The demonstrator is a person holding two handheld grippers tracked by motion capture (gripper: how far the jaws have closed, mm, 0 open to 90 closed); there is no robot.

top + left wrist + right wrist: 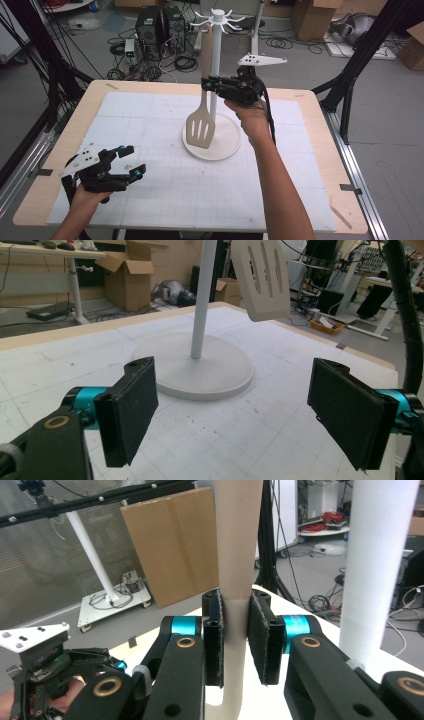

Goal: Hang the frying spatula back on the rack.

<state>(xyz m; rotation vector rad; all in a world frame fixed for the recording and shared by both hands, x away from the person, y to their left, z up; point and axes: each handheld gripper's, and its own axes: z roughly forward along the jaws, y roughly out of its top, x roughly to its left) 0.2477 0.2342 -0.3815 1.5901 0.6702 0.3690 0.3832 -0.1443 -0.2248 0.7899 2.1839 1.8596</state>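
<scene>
A beige slotted spatula [201,127] hangs upright beside the white rack pole [215,75], its blade just above the rack's round base [227,142]. My right gripper [206,84] is shut on the spatula's handle [235,580], with both black pads pressed against it. The pole [372,570] stands close on the right in the right gripper view. My left gripper [131,161] rests low over the mat at the near left, open, with nothing between its pads [127,412]. From there the spatula blade [262,277] and the base [200,367] lie ahead.
The rack has white hooks at its top [219,19]. A gridded white mat [200,190] covers the wooden table [320,125]. Black frame legs, cables, computer cases and cardboard boxes stand on the floor beyond the table.
</scene>
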